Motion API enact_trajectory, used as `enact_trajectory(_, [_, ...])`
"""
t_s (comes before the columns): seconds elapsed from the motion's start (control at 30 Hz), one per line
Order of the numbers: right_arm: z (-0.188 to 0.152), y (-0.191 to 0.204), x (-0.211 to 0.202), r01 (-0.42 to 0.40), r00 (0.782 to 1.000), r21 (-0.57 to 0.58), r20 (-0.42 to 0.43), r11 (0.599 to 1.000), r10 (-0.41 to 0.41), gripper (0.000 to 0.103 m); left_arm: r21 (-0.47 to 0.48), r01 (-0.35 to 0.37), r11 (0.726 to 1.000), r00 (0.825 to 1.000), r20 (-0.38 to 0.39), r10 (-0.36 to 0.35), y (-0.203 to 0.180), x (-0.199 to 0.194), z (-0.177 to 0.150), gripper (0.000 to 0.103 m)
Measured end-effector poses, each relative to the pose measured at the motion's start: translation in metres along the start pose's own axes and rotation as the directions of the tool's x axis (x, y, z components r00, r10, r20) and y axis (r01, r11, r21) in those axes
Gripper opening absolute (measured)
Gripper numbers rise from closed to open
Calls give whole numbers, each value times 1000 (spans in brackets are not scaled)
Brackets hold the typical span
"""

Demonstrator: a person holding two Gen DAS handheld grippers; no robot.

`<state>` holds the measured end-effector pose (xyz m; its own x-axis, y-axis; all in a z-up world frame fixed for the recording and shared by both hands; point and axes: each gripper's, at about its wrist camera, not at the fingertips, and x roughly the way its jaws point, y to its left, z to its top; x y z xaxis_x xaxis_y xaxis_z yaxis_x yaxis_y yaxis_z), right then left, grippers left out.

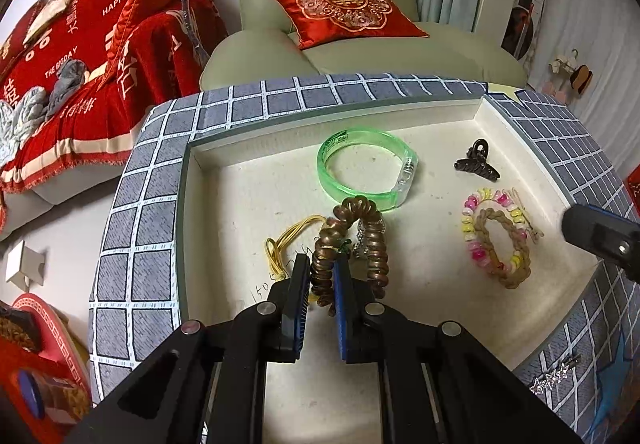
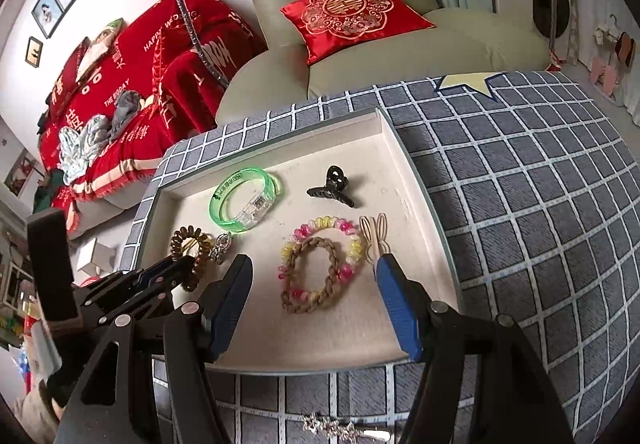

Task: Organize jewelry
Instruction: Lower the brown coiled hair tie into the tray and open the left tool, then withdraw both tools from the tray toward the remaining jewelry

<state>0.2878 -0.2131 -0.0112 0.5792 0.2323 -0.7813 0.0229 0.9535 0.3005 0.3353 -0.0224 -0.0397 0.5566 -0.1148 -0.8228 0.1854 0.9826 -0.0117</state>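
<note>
Brown coil hair tie (image 1: 352,240) is sitting pinched in my left gripper (image 1: 322,276) inside the tray (image 1: 224,180), while my right gripper (image 2: 316,284) is hovering spread over the braided band (image 2: 316,272).

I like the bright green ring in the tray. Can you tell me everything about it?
The green bangle is a see-through bracelet that looks like plastic, with small dark lettering on its band and a clear, colourless block on one side. It lies flat on the pale floor of the tray, towards the back. In the left wrist view the brown coil hair tie overlaps its near edge; whether they touch is unclear. No gripper touches it.
</note>
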Motion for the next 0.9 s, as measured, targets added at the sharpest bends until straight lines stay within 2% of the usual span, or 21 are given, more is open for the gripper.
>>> enact_trajectory(0.37, [-6, -2, -13, -5, 1000, 7, 15, 1000, 5, 68, -3, 5, 1000, 1000, 14, -5, -2, -3, 2, 28])
enact_trajectory(0.4, [-7, -2, -14, -5, 1000, 7, 16, 1000, 5, 68, -4, 6, 1000, 1000, 16, -6, -2, -4, 2, 45])
enact_trajectory(0.43, [-8, -2, -16, -4, 1000, 8, 19, 1000, 3, 68, -7, 4, 1000, 1000, 17, -4, -2, -5, 3, 101])
enact_trajectory(0.5, [-7, -3, -17, -3, 1000, 10, 22, 1000, 3, 68, -22, -28, 999, 998, 63, 30, 0, -14, 3, 103])
enact_trajectory(0.63, [-7, -4, -18, -1, 1000, 12, 21, 1000, 1, 68, -7, -17, 1000, 997, 70, 18, -2, -19, 6, 103])
enact_trajectory(0.7, [-8, -3, -20, -2, 1000, 7, 29, 1000, 2, 79, -6, -20, 1000, 996, 83, 20, -1, -23, 7, 103])
enact_trajectory(0.73, [-9, -2, -23, 7, 999, -1, 40, 1000, -7, 91, -4, -23, 1000, 996, 88, 23, -2, -25, 7, 103])
enact_trajectory(0.77, [-10, 0, -26, 15, 998, -13, 58, 1000, -14, 99, -1, -26, 1000, 995, 92, 26, -2, -26, 7, 103])
enact_trajectory(0.8, [-11, 2, -29, 19, 997, -25, 77, 1000, -17, 102, 1, -26, 1000, 995, 95, 26, -3, -28, 6, 103])
enact_trajectory(0.9, [-15, 6, -40, 15, 992, -41, 128, 999, -10, 103, -1, -26, 1000, 995, 100, 26, -2, -33, 3, 103])
